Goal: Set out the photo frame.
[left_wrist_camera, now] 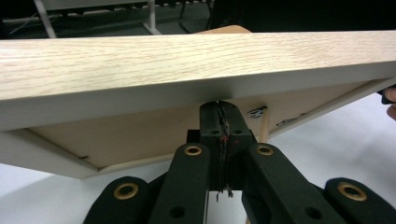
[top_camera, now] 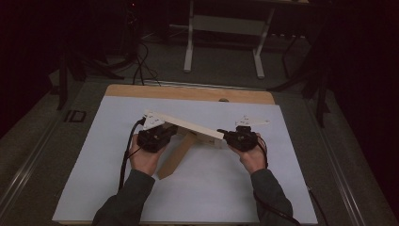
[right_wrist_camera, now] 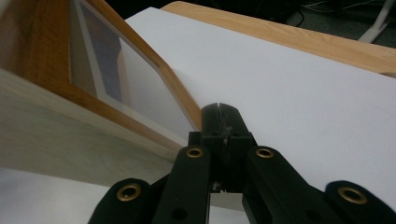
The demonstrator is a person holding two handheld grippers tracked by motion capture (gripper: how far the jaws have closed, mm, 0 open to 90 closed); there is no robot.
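A light wooden picture frame [top_camera: 188, 124] is held tilted above the white sheet [top_camera: 211, 188], its brown back stand [top_camera: 175, 157] reaching down to the sheet. My left gripper [top_camera: 176, 131] is at the frame's left end, shut. In the left gripper view its closed tips [left_wrist_camera: 219, 106] touch the lower edge of the frame [left_wrist_camera: 187, 60], with the backing board just behind. My right gripper [top_camera: 222, 134] is at the frame's right end, also shut. In the right gripper view its tips [right_wrist_camera: 219, 108] sit against the corner of the frame [right_wrist_camera: 56, 116], beside the glass.
The white sheet covers a wooden tabletop [top_camera: 188, 92] whose bare edge shows at the far side. Beyond it, on the dark floor, stand the white legs of a desk [top_camera: 188, 42] and some black cables [top_camera: 139, 63].
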